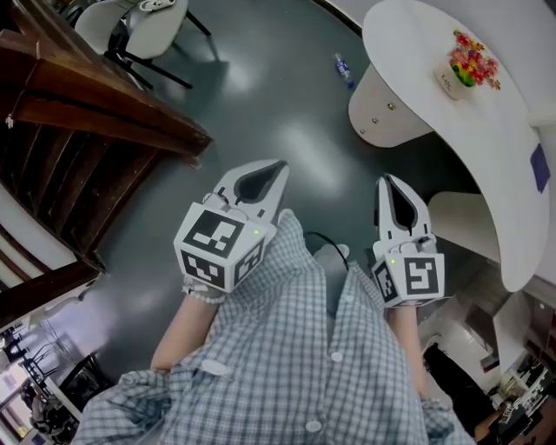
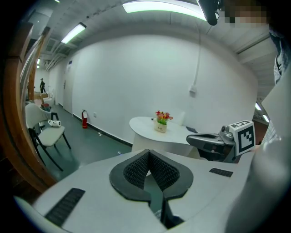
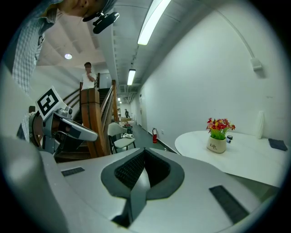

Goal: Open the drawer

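Holding bright flowers (image 1: 473, 59), a small pot (image 1: 447, 81) sits on the white table (image 1: 408, 43).

White table (image 1: 408, 43) at 1 o'clock, flower pot (image 1: 470, 64) on it. Grey floor (image 1: 278, 122): bottle (image 1: 345, 69) at 12, chair (image 1: 148, 26) at 11.

- An office-style lobby or hall is indicated.
- A wooden staircase (image 1: 78, 104) is seen at ten o'clock, and a curved white table (image 1: 417, 52) with a flower pot (image 1: 469, 65) at two o'clock.
- Ceiling strip lights (image 3: 152, 20), a fire extinguisher (image 2: 84, 119) by a bare white wall (image 2: 136, 82) and a grey-green floor (image 1: 278, 113) are shown.
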`<state>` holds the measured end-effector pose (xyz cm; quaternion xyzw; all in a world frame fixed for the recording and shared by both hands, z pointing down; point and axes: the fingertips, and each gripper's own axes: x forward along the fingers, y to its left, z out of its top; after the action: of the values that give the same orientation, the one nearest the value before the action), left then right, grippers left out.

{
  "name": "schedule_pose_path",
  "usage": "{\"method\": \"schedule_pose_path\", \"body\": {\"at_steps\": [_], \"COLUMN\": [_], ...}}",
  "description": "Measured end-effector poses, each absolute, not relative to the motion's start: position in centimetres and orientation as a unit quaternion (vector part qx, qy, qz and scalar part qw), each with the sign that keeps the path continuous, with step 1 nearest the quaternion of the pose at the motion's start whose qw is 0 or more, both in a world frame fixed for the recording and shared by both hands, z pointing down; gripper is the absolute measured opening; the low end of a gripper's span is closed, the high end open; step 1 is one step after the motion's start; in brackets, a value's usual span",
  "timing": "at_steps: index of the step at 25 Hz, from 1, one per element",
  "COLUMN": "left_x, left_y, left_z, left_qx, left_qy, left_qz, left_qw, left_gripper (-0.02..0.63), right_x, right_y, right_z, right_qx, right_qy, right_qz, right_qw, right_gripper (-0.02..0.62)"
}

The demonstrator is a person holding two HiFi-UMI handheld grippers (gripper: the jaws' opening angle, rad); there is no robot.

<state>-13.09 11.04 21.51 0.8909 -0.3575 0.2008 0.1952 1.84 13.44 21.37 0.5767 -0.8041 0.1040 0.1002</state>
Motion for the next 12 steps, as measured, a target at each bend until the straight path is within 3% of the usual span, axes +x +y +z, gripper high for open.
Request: {"method": "schedule_pose_path", "body": {"at_steps": [12], "left_x": [-18.3], "left_y": [7.7], "left_z": [22.5], "left_qx": [0.893], "left_qy": [-0.348], "left_qz": [0.194], "left_qw": [0.21], "left_gripper": [0.005], "right_x": [-3.0], "right_y": [11.2], "right_z": [22.8], "right_qx": [0.593], "right_qy": [-0.787], "right_qz": [0.127], "right_qw": [0.116], "right_gripper": [0.009]}}
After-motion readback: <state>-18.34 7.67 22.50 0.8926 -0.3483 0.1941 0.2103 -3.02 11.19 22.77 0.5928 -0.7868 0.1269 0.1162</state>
